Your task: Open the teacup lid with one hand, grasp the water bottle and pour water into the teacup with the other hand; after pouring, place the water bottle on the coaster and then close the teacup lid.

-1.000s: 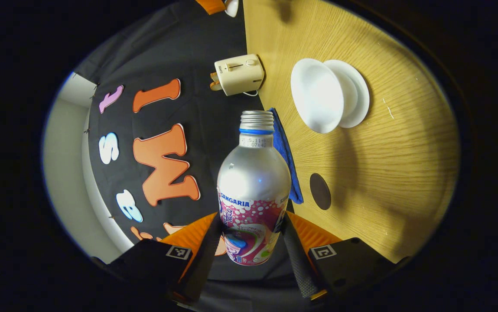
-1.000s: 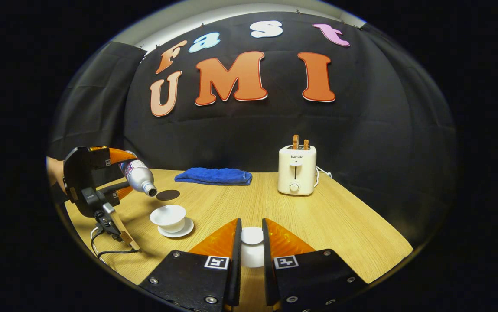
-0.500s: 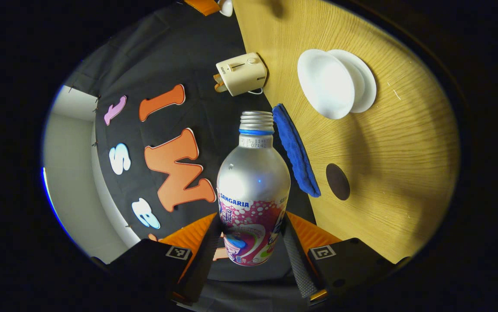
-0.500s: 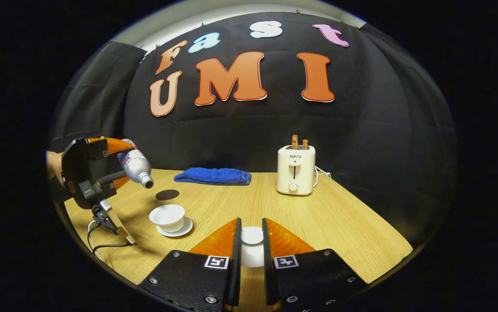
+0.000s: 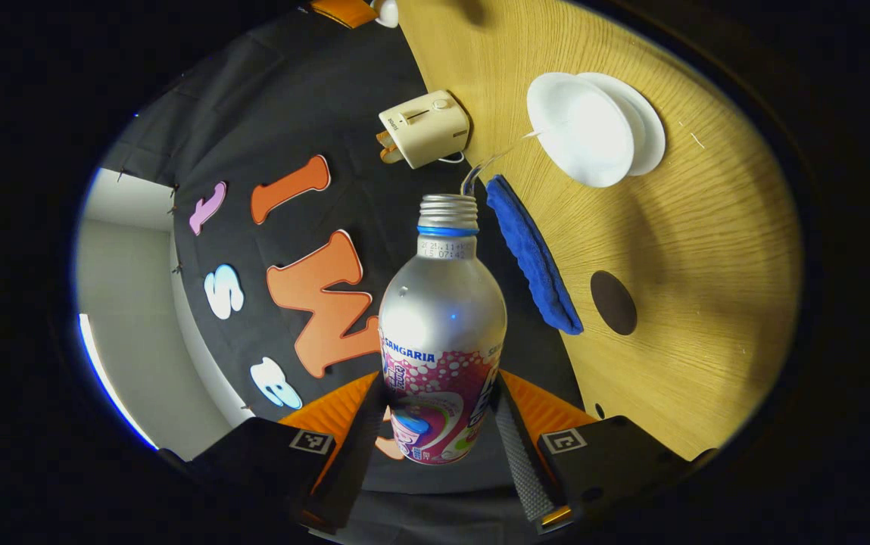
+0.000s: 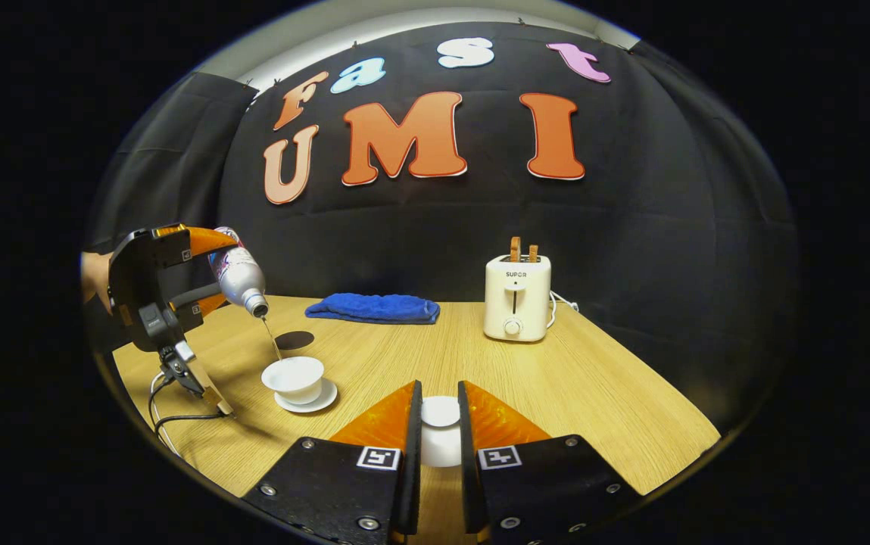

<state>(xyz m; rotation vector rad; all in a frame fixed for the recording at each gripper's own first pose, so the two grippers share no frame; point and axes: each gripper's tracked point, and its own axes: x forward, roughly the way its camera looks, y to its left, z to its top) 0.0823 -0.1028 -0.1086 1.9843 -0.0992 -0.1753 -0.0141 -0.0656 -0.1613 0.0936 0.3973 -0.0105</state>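
The left tool (image 5: 438, 424) pinches the tilted water bottle (image 5: 442, 333), a thin stream falling into the teacup (image 6: 294, 376), while the right tool (image 6: 440, 435) clamps the lid (image 6: 441, 412).

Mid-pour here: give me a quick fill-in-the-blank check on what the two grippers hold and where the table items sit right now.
1. The left gripper is shut on the ____.
2. A thin stream of water runs from the bottle toward the ____.
3. The right gripper holds the white ____.
4. The dark round coaster lies between the teacup and the blue ____.

Missing words: bottle; teacup; lid; towel
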